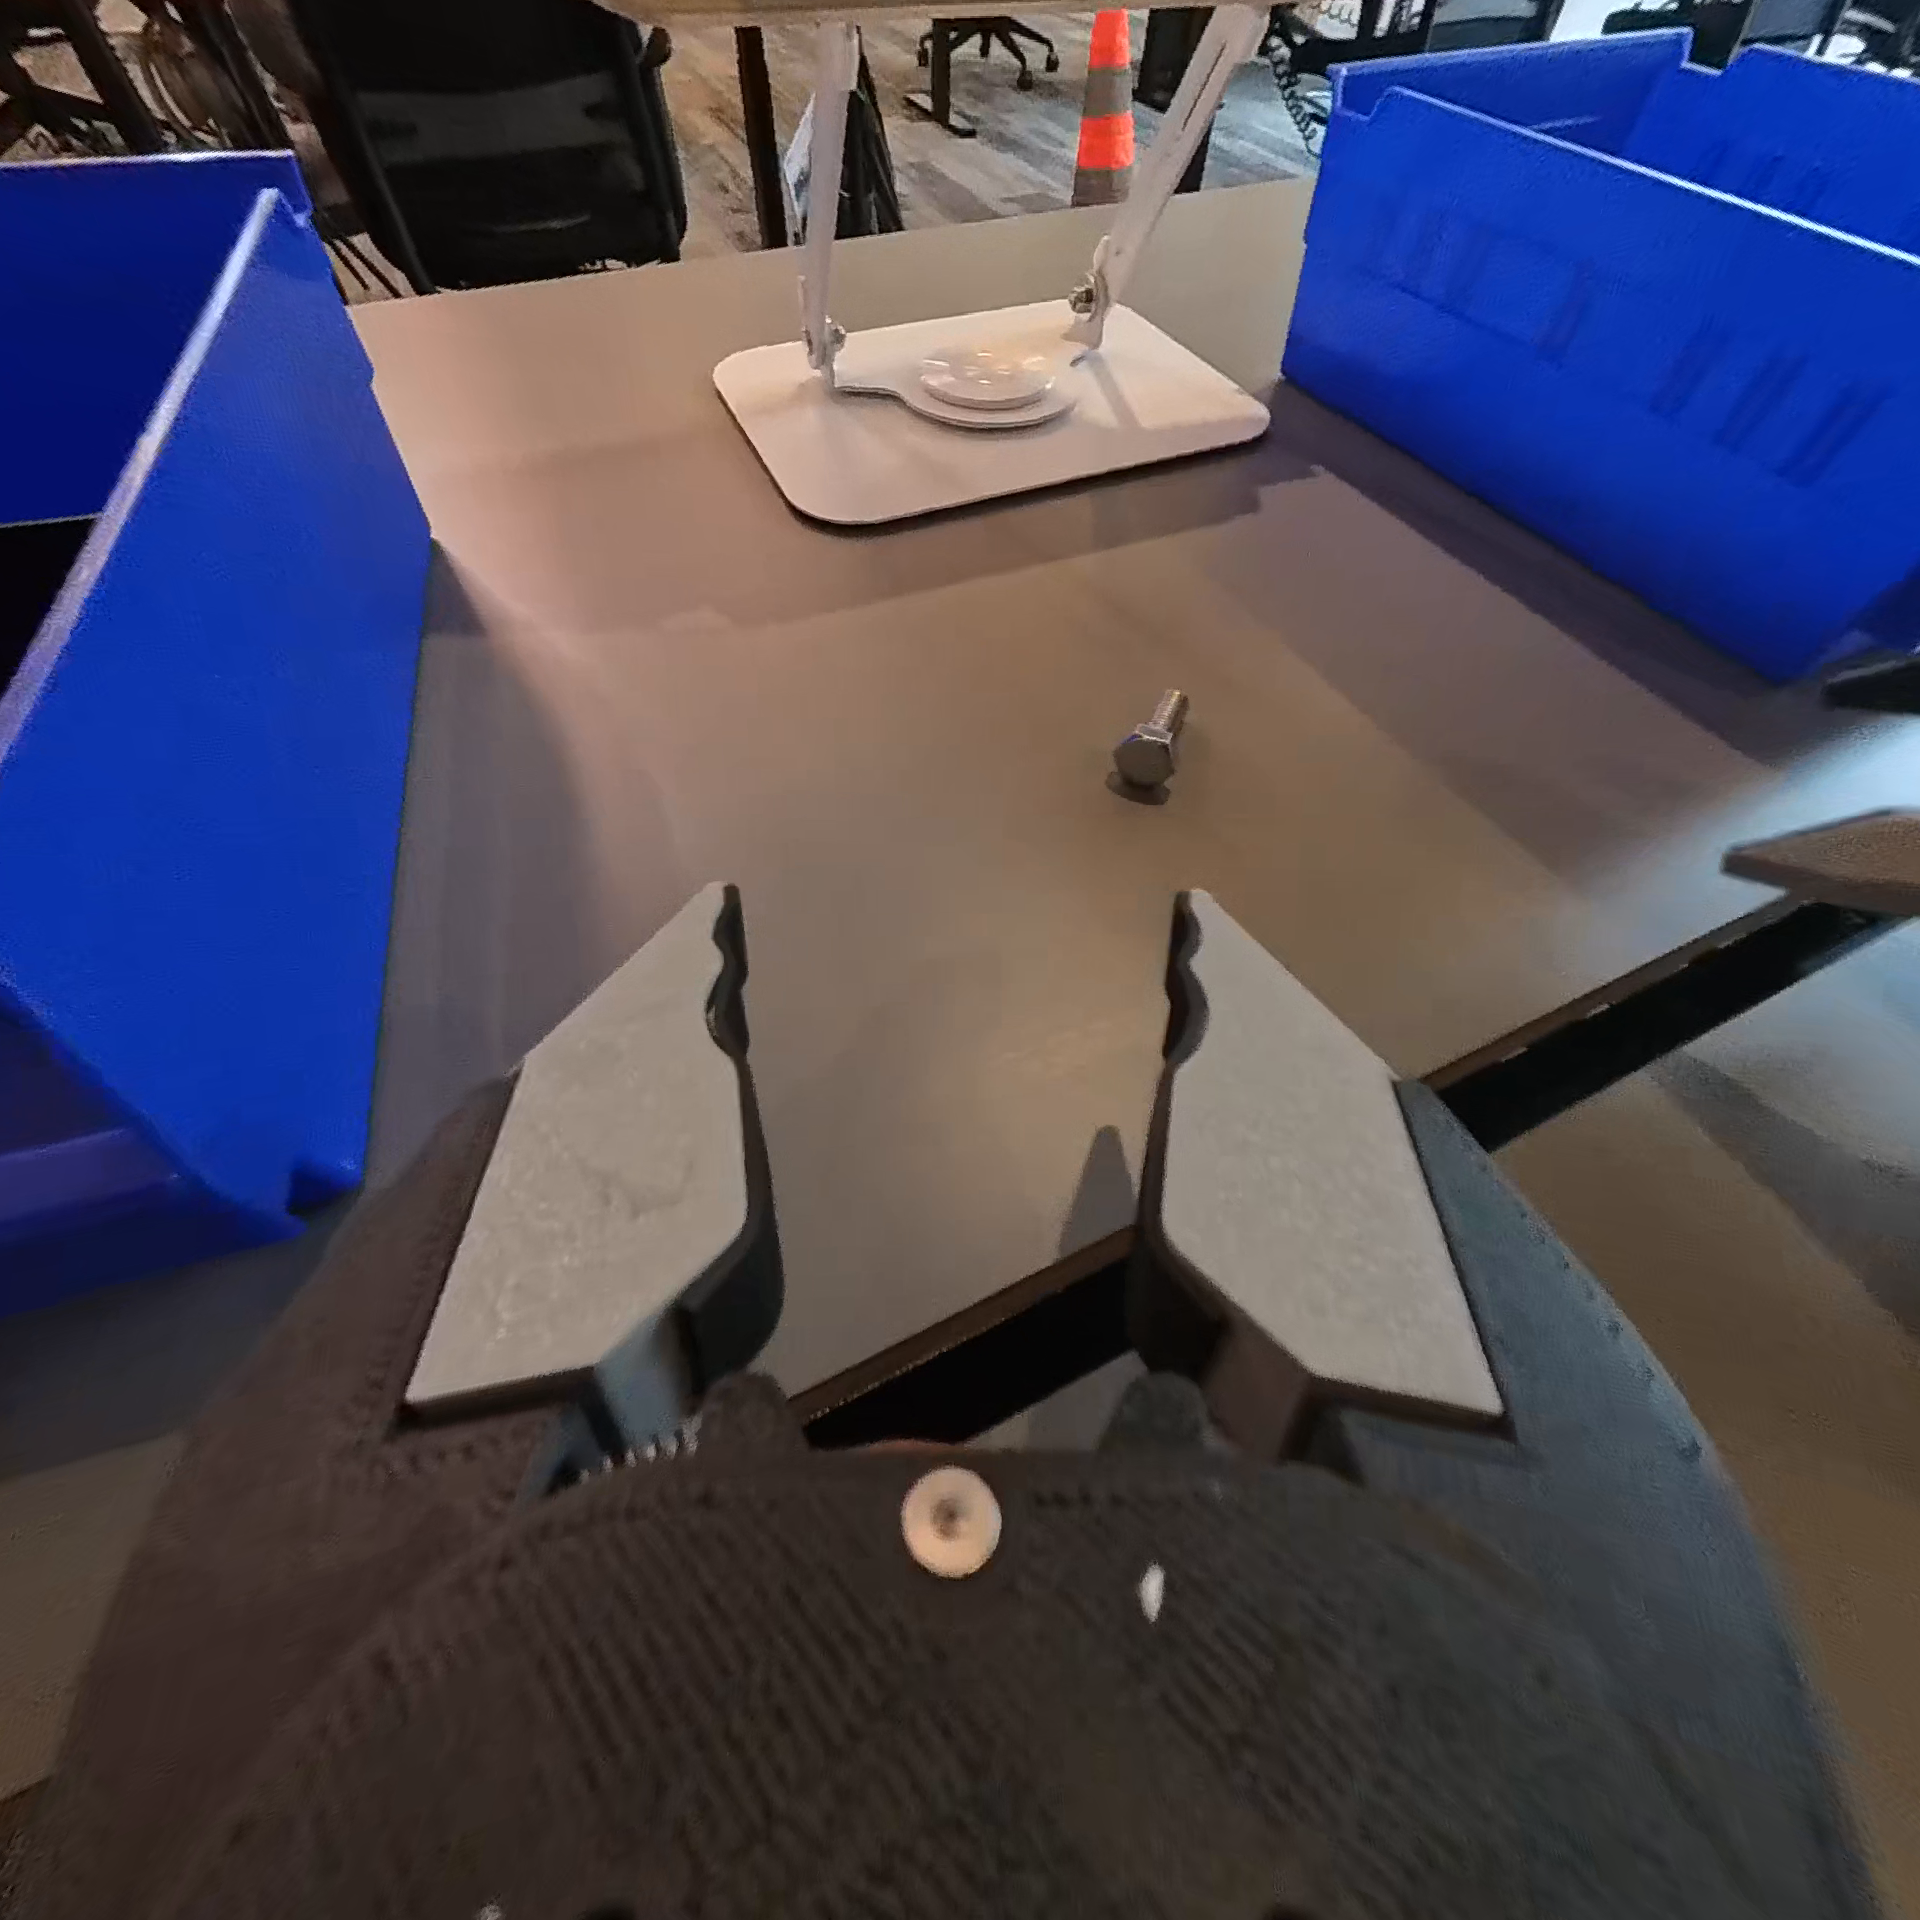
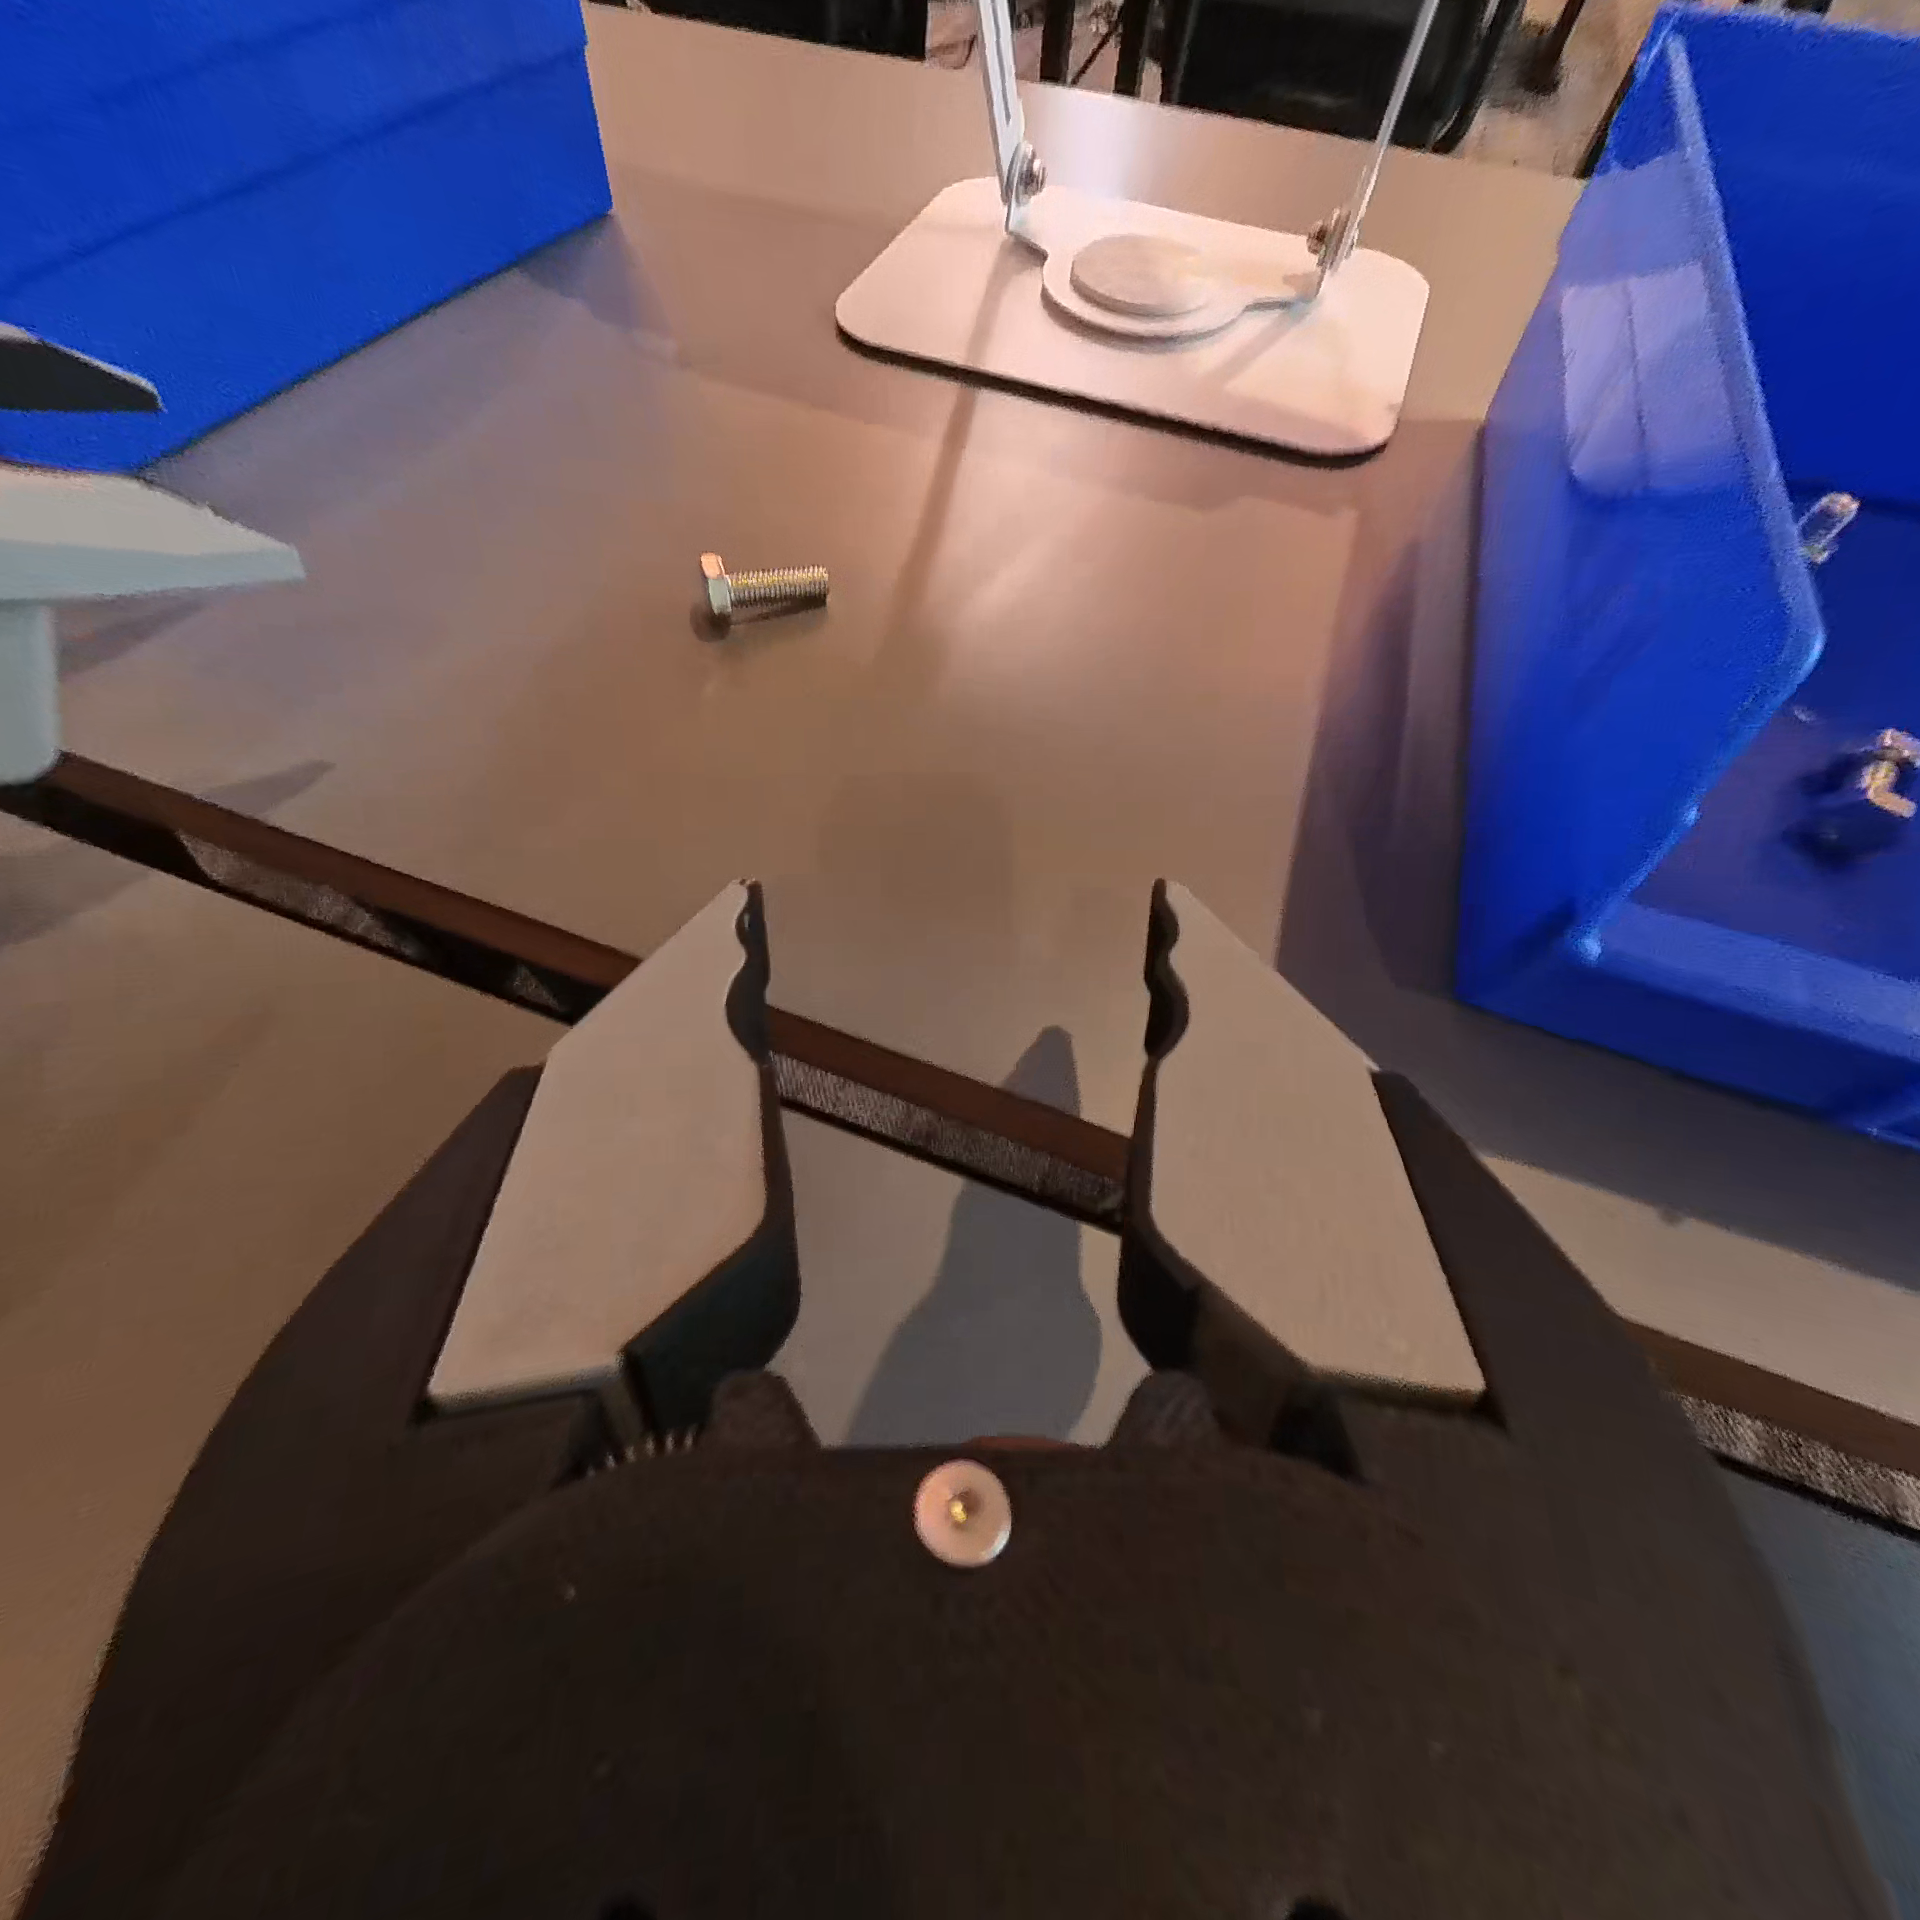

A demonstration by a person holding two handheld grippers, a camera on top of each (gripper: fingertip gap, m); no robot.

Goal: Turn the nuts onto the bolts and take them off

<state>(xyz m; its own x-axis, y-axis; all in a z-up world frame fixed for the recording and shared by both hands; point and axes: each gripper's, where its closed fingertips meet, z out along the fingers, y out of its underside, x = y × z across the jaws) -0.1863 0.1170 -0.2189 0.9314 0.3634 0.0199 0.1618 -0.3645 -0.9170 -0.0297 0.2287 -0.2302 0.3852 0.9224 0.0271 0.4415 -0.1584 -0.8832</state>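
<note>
Bolt (image 1: 1151, 740) lies alone on the tabletop (image 1: 935, 644); only our right view shows hardware inside the bin (image 2: 1621, 665). Left gripper (image 1: 958, 906) and right gripper (image 2: 954, 896) are open, empty.

Silver hex-head bolt (image 1: 1151, 740) (image 2: 764, 594), threaded shank bare, lying on its side on the grey table, untouched

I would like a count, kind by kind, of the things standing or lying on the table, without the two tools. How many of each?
Bolt lying on the table: 1
Blue bins: 2, one at the left, one at the right
White stand base: 1
Total: 4
The right bin holds small metal parts, too blurred to count.
</note>
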